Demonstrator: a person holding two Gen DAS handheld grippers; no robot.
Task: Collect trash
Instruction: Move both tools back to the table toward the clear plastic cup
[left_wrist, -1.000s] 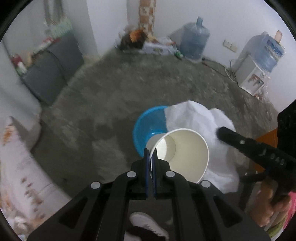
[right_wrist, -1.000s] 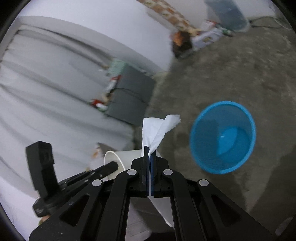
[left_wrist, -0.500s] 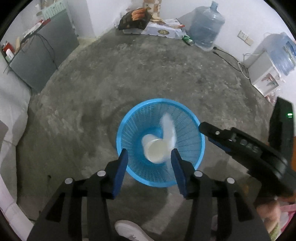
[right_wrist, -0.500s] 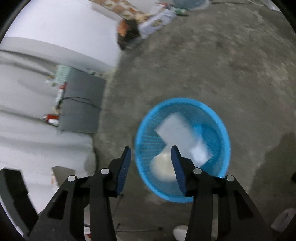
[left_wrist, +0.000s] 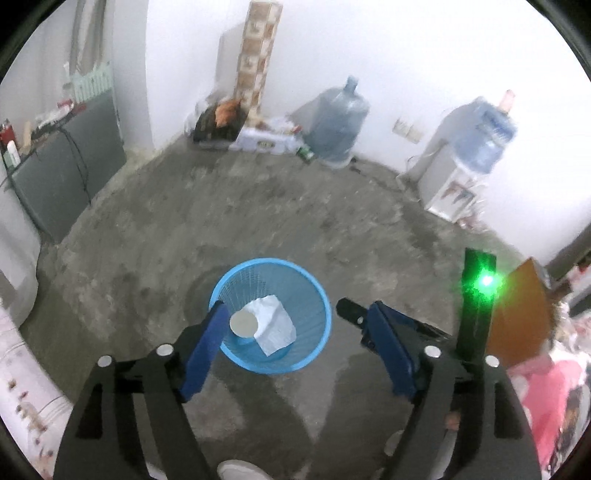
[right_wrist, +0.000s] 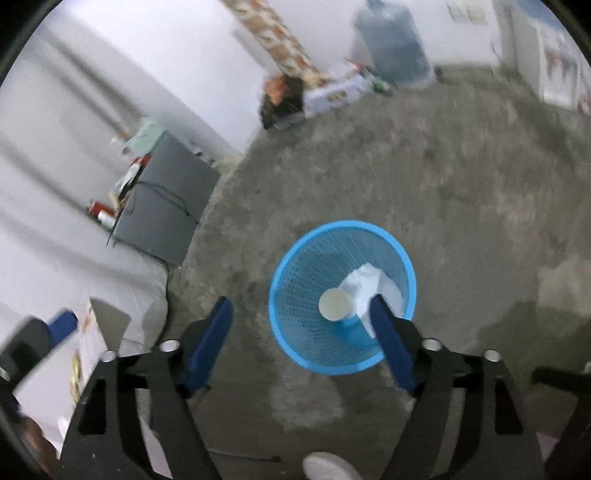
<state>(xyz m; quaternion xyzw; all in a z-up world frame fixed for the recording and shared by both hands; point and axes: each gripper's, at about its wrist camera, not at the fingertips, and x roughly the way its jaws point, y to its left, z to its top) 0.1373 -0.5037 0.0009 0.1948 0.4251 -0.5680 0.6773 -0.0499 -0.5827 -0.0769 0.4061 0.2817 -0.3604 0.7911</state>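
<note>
A blue mesh basket stands on the concrete floor. Inside it lie a white paper cup and a crumpled white tissue, touching each other. My left gripper hangs above the basket, its jaws opening wide with nothing held between them. In the right wrist view the same basket holds the cup and the tissue. My right gripper is also above it, its jaws opening and empty.
Against the far wall are a water jug, a dispenser with a bottle and a pile of bags and boxes. A dark cabinet stands at the left. An orange panel and a shoe are close by.
A second ago my left gripper was shut on the cup and my right on the tissue. Both have opened, and the cup and tissue dropped into the basket.
</note>
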